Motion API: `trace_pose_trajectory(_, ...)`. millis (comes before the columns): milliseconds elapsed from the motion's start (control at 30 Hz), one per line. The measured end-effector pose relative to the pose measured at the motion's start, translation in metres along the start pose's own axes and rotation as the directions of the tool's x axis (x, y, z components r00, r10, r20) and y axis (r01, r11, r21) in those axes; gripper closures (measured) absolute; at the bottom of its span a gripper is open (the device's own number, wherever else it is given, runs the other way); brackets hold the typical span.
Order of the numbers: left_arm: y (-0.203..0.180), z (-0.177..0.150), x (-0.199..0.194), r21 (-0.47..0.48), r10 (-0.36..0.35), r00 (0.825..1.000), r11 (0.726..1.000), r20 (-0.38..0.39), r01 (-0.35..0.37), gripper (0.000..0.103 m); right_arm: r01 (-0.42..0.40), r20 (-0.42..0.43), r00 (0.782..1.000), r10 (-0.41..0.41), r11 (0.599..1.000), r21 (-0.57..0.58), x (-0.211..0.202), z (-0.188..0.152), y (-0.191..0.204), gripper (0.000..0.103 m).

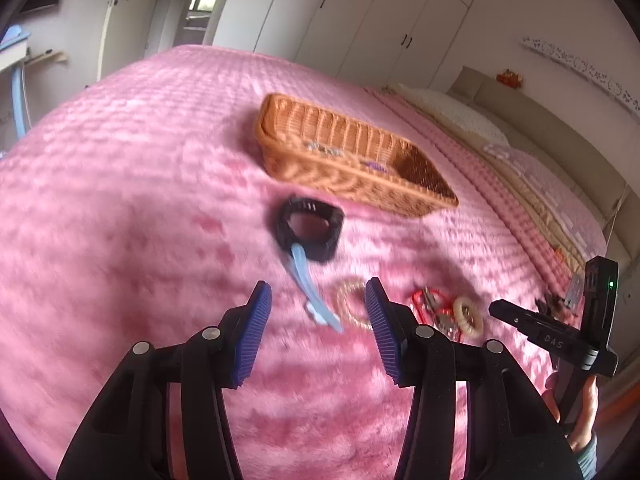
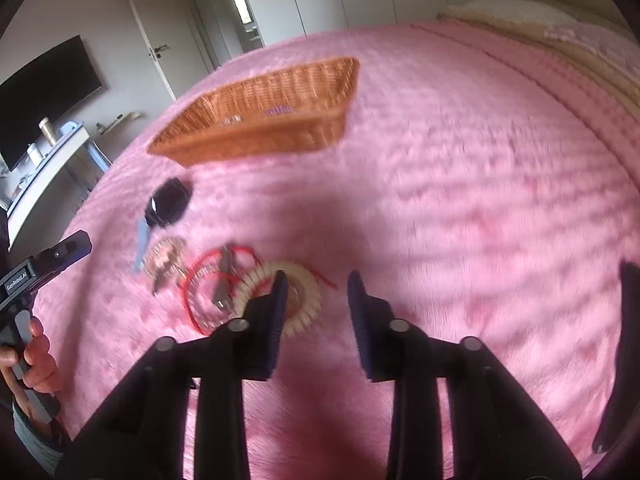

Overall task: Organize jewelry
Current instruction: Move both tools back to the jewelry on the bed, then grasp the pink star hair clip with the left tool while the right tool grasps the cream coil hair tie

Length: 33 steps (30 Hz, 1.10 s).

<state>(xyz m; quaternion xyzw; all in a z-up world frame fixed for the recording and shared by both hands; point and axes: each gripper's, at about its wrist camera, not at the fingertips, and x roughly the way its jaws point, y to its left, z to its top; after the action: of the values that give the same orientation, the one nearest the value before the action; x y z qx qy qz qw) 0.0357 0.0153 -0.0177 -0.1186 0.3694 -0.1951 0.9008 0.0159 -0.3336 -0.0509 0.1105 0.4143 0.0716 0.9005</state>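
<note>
Looking down on a bed [image 1: 120,200] covered in a fluffy pink blanket, with jewelry scattered across the near part. Sitting farther back: a woven orange-brown basket [image 1: 320,168], already holding a small silvery piece [image 1: 322,147] and a small purple piece [image 1: 376,166]. Lying just nearer than the basket: a black watch [image 1: 310,226] with its band curled into a loop. Touching the watch and stretching nearer: a pale blue hair clip [image 1: 314,294]. Resting beside the clip, to its right: a beaded gold-toned bracelet [image 1: 350,302], partly hidden behind one finger. Lying farther right: a tangle of red cord with metal charms [image 1: 432,306], and touching it, a cream beaded ring-shaped bracelet [image 1: 468,314]. Hovering above the blanket: the left gripper [image 1: 318,294], jaws spread wide and grasping nothing, framing the blue clip and the gold bracelet. Hovering over the right side of the pile: the right gripper [image 2: 316,284], jaws also spread apart and empty, its left finger overlapping the cream bracelet [image 2: 280,296] in the right wrist view. Showing at that view's left edge: the person's left hand [image 2: 36,356] wrapped around the other tool's handle. Standing in the background: white wardrobe doors [image 1: 360,12], pillows [image 1: 452,116] at the head of the bed, and a dark television [image 2: 44,92] on the wall. Blurring softens both views.
</note>
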Motion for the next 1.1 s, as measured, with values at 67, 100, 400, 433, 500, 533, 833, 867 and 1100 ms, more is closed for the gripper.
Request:
trace_pose_trajectory(67, -0.007, -0.005, 0.003, 0.011, -0.019, 1.0, 1.0, -0.006, 0.019, 0.056, -0.011, -0.004, 1.0, 0.011, 1.0, 0.003, 0.002, -0.005, -0.002, 0.077)
trace_pose_trajectory(100, -0.014, -0.007, 0.005, 0.023, -0.028, 1.0, 0.999, -0.009, 0.028, 0.056, -0.014, -0.003, 1.0, 0.014, 1.0, 0.0, 0.002, -0.006, -0.002, 0.077)
trace_pose_trajectory(400, -0.053, -0.014, 0.037, 0.093, -0.043, 0.997, 0.994, -0.061, 0.049, 0.057, -0.03, -0.04, 0.999, 0.029, 0.999, -0.028, 0.012, -0.01, 0.002, 0.077)
trace_pose_trajectory(433, -0.054, -0.015, 0.04, 0.097, -0.04, 0.997, 0.994, -0.065, 0.046, 0.058, -0.025, -0.043, 0.999, 0.024, 0.999, -0.028, 0.014, -0.009, 0.002, 0.077)
trace_pose_trajectory(500, -0.057, -0.015, 0.048, 0.106, -0.029, 0.996, 0.994, -0.08, 0.038, 0.061, -0.007, -0.049, 0.999, 0.006, 1.0, -0.026, 0.017, -0.005, 0.002, 0.077)
trace_pose_trajectory(533, -0.057, -0.015, 0.051, 0.108, -0.028, 0.996, 0.994, -0.084, 0.037, 0.062, 0.001, -0.052, 0.999, -0.003, 1.0, -0.027, 0.02, -0.003, 0.002, 0.077)
trace_pose_trajectory(833, -0.057, -0.021, 0.059, 0.138, 0.004, 0.996, 0.99, -0.092, 0.009, 0.065, 0.102, -0.017, 0.994, -0.106, 0.982, -0.16, 0.029, -0.004, 0.027, 0.093)
trace_pose_trajectory(867, -0.057, -0.021, 0.06, 0.14, 0.009, 0.996, 0.99, -0.09, 0.004, 0.065, 0.1, 0.004, 0.995, -0.1, 0.981, -0.164, 0.025, -0.005, 0.028, 0.093)
trace_pose_trajectory(1100, -0.059, -0.017, 0.072, 0.155, 0.054, 0.992, 0.987, -0.113, -0.036, 0.065, 0.006, 0.092, 0.996, 0.007, 0.99, -0.14, -0.001, -0.006, 0.019, 0.093)
